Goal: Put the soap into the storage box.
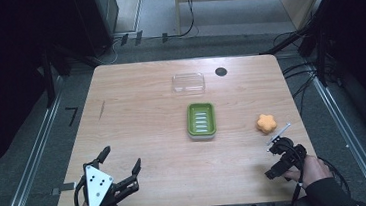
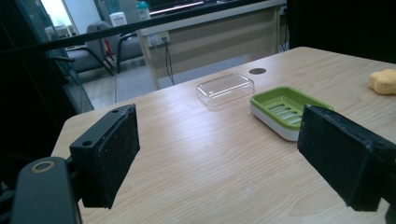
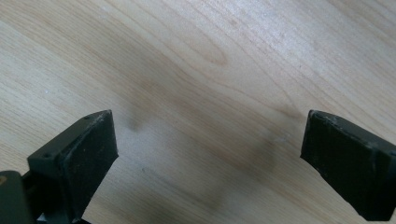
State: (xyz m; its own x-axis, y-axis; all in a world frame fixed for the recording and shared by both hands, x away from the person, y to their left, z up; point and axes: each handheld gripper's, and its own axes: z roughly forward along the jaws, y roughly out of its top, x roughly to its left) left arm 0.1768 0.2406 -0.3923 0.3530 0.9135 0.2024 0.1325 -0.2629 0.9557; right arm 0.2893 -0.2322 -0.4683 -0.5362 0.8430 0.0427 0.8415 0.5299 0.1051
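On the table (image 1: 137, 117), soap dish (image 1: 201, 120) (long axis front-to-back); both grippers' jaws spread.

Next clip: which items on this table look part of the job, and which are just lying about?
Likely part of the job:
orange flower-shaped sponge
green soap dish
clear plastic lid

Just lying about:
black round disc
floor cables

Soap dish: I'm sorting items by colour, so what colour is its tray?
Green, on a white base; the soap dish shows best in the left gripper view.
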